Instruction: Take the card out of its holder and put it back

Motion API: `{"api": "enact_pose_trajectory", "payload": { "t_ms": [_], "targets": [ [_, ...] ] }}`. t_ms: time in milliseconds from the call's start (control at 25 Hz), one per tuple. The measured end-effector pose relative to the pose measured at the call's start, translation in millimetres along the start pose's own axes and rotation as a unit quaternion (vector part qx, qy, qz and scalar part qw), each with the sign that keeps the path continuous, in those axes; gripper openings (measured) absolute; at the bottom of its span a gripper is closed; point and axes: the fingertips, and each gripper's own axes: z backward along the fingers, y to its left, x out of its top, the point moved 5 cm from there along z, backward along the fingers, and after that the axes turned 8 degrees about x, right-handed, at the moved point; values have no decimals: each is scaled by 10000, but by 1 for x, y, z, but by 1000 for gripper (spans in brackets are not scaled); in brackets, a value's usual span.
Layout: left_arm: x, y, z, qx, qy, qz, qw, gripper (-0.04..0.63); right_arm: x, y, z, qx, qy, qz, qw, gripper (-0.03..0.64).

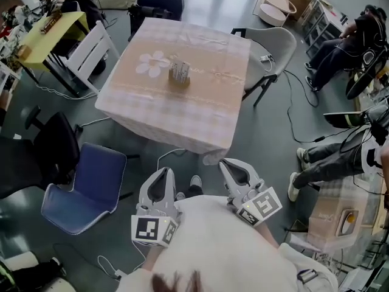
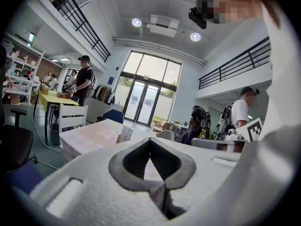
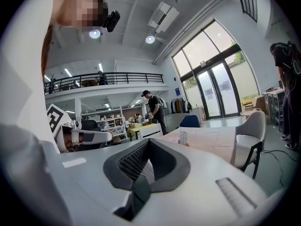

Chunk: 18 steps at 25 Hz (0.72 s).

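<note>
Card [image 1: 179, 70] stands upright in its holder [image 1: 179, 81] mid-table [image 1: 206, 129], left gripper [image 1: 163, 173] and right gripper [image 1: 229, 165] both short of the table, jaws closed and empty; card likely light, thin, bendy, so pinch its exposed top edge.

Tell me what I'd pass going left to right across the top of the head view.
The yellow table, white chair, card holder, pale grey chair, seated person.
</note>
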Motion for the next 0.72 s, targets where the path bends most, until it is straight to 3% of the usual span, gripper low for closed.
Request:
{"api": "enact_pose_trajectory", "payload": {
  "t_ms": [720],
  "targets": [
    [0,-31,-34,-340,192,-124,9992,0,2,-41,28,-439,-134,-290,9985,-2]
  ]
}}
